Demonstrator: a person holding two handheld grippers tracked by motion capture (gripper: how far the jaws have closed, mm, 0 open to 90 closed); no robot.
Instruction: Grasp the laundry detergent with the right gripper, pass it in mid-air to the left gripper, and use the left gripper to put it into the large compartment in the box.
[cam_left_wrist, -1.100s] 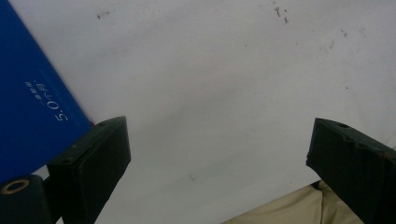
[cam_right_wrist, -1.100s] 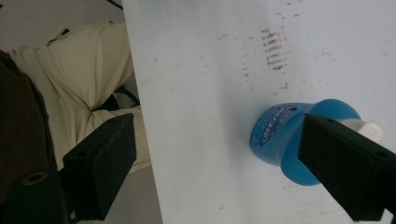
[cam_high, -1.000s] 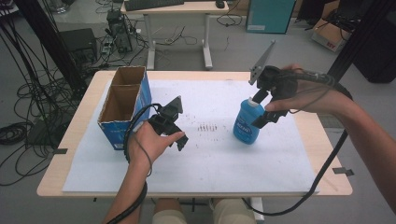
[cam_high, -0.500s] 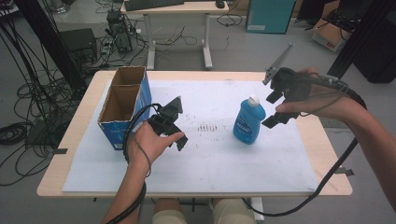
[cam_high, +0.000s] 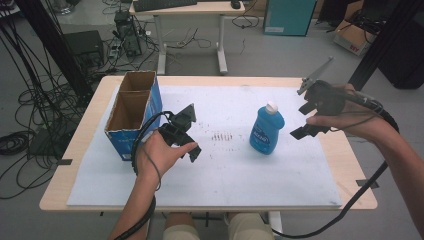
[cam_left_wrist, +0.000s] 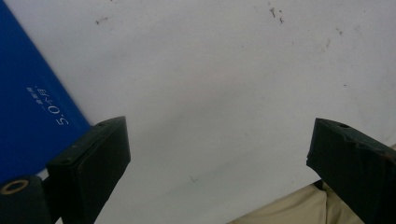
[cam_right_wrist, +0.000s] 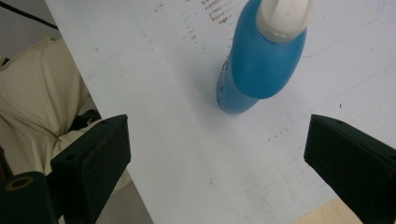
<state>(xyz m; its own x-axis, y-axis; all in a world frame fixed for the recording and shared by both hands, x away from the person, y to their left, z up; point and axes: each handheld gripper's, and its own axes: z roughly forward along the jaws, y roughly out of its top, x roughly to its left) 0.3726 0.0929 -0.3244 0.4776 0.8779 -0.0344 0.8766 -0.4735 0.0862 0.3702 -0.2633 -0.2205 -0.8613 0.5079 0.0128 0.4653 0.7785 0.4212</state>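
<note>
The blue bottle stands upright toward the worktop's right edge, its label illegible. The box reads "5.0". The right hand-held gripper, just opened wide, is empty; the left hand-held gripper is wide too.

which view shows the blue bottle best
The high view: the whole blue bottle stands upright on the white sheet, label and white cap visible. The right gripper view looks down at its cap and shoulder, the base partly hidden. The left gripper view looks at the sheet and box.
</note>
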